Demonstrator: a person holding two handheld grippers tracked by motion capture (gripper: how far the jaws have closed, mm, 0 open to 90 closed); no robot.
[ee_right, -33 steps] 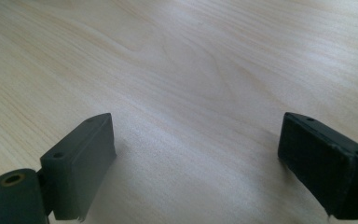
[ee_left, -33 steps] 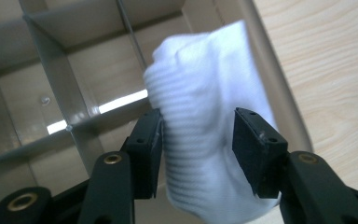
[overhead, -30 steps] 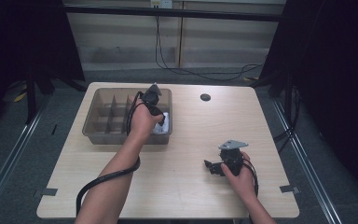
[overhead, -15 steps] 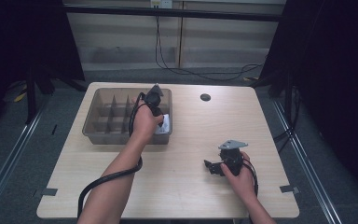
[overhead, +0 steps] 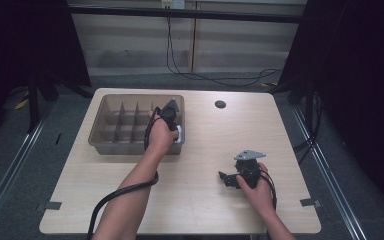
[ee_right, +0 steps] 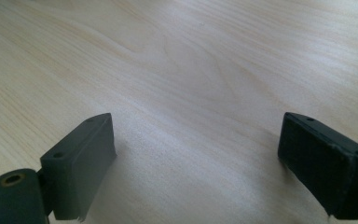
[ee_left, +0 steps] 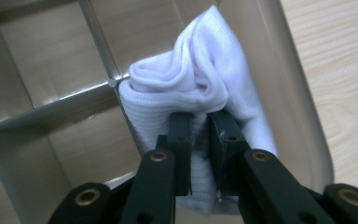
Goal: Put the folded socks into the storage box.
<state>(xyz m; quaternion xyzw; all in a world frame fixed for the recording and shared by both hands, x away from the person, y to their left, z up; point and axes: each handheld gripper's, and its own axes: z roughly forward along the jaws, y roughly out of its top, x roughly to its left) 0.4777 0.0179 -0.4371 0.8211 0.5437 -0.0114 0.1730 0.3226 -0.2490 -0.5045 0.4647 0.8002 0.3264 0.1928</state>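
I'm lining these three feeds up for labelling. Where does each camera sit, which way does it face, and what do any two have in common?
High view: above the person's side, facing forward and down on the table; both forearms, left gripper and right gripper show.
Left gripper view: rides the left gripper, facing into the divided bin; its jaws pinch a white cloth.
Right gripper view: rides the right gripper, facing bare tabletop; jaws wide apart.
Shared: high and left gripper views both show bin and cloth.

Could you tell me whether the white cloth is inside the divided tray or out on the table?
Inside. The white cloth sits bunched in a compartment against the divided tray wall, pinched by the left gripper.
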